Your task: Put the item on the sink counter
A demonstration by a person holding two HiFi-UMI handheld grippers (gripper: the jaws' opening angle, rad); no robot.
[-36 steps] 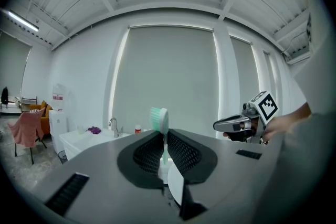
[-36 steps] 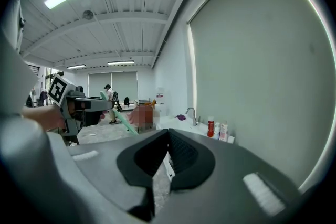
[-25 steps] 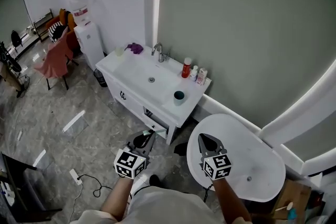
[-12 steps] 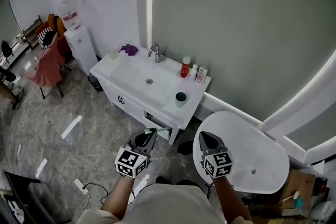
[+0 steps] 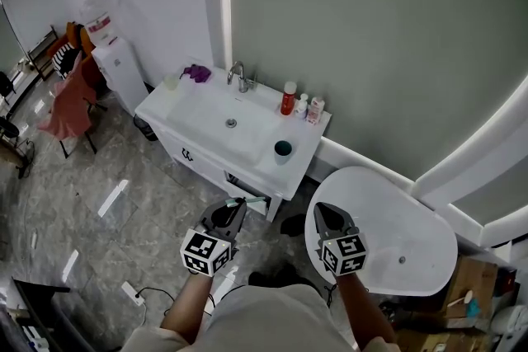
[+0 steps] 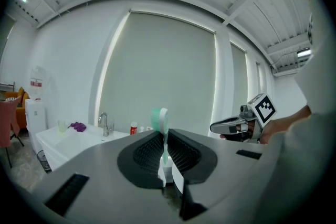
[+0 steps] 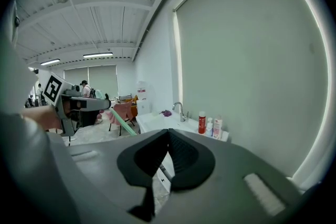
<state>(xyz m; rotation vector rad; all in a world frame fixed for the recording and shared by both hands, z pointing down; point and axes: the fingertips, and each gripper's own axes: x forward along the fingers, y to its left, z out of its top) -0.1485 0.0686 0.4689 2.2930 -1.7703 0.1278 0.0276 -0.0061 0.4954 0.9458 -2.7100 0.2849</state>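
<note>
1. The left gripper (image 6: 166, 139) is clamped on a green toothbrush (image 6: 160, 119). Its jaws pinch the handle, and the bristle head pokes out past the tips.
2. The right gripper (image 7: 168, 136) has its jaws pressed together with nothing between them.
3. Both grippers are held side by side in the air above the grey floor (image 5: 124, 202). They point toward the white sink counter (image 5: 262, 167), so the toothbrush is short of it and well apart from it.
4. A faucet (image 5: 238, 77) stands at the back of the counter. A purple cloth (image 5: 196, 72) lies to its left, a red bottle (image 5: 288, 98) stands to its right, and a dark cup (image 5: 282, 148) stands near the front right corner.
5. A white tub (image 5: 412, 235) sits on the floor to the right of the counter, just beyond the right gripper.
</note>
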